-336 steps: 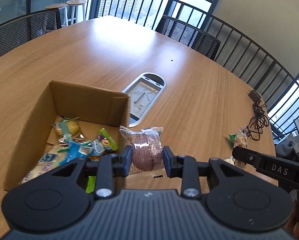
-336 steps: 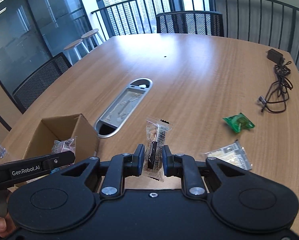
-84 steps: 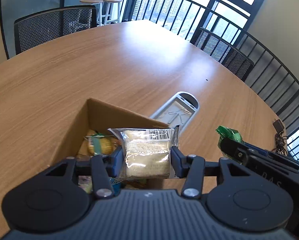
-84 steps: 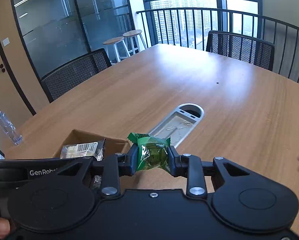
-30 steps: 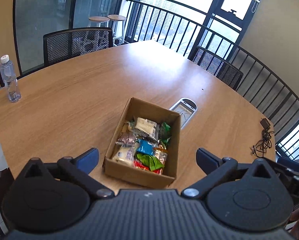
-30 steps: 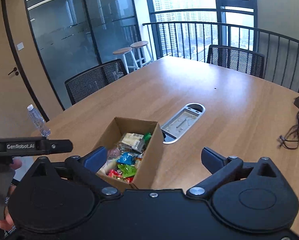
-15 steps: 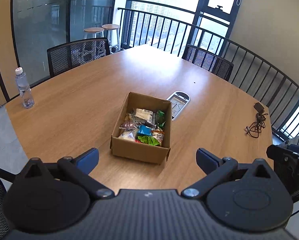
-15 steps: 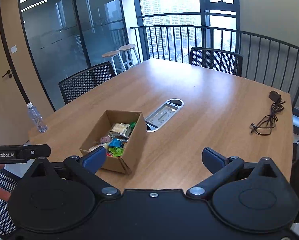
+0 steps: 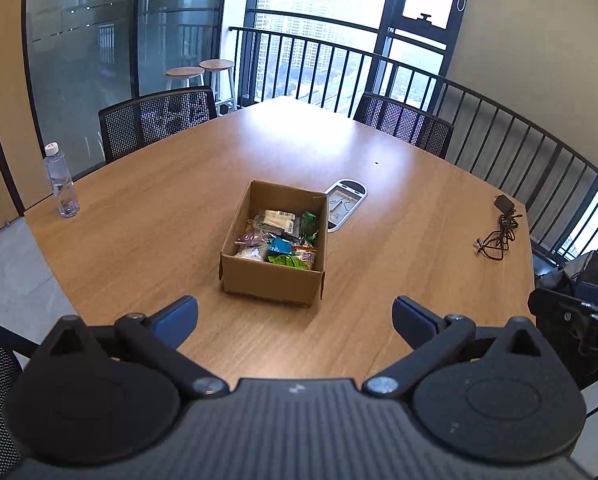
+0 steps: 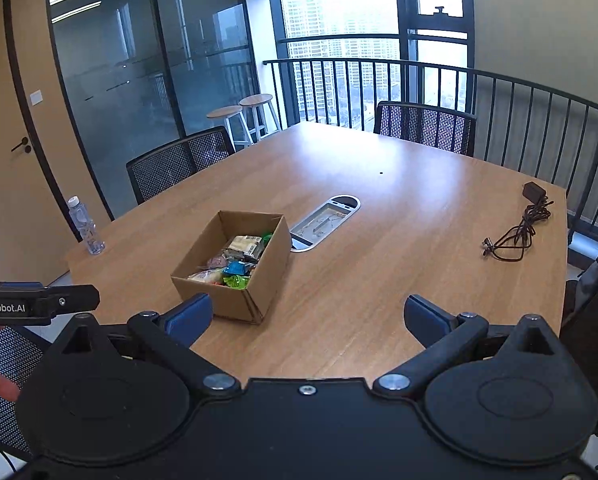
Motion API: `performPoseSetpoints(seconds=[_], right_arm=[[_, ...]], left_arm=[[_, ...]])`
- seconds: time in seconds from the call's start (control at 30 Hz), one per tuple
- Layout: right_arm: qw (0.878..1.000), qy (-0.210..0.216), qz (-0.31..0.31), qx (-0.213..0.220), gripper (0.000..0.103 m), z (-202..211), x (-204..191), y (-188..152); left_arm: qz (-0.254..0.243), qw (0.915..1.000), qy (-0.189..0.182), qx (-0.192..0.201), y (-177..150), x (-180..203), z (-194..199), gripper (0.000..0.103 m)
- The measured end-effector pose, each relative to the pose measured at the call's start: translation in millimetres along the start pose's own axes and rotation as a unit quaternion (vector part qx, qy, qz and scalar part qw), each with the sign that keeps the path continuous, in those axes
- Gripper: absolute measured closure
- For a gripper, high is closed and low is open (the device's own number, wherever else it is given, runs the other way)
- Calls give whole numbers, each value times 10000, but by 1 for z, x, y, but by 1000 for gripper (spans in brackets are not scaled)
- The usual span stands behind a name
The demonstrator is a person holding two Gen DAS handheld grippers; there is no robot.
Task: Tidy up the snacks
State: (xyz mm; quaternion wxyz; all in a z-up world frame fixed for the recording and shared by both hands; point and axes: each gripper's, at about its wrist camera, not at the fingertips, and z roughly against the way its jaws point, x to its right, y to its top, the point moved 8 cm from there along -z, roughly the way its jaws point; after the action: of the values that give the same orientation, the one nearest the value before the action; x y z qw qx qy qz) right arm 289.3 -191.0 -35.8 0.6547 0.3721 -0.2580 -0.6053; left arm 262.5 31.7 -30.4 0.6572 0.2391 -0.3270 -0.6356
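With both tongs, left (image 9: 295,316) and right (image 10: 307,314), spread wide and holding nothing, the snacks (image 9: 281,240) sit inside the box (image 9: 273,280) mid-surface (image 9: 399,272). No packet shows outside it, so sorting looks finished; best keep the tongs clear of the box.

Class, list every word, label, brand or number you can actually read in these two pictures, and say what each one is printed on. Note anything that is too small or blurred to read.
"GenRobot.AI" (the G cut off by the frame edge): white letters on the left tool, seen in the right wrist view.
Barcode label on a snack packet in the cardboard box: too small to read.
Water bottle: no legible label.
Other snack wrappers: print blurred.
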Motion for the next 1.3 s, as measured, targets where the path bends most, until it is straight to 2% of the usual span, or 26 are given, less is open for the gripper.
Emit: performPoseSetpoints(seconds=[0.53,1.3], right_arm=[[10000,23,91,18,0,9,-8,-12],[9991,68,406,-87,0,4,-19,-7]], left_arm=[[1,10000,34,68,-13,2,13,0],[83,9998,155,109,-6,-7,9,0]])
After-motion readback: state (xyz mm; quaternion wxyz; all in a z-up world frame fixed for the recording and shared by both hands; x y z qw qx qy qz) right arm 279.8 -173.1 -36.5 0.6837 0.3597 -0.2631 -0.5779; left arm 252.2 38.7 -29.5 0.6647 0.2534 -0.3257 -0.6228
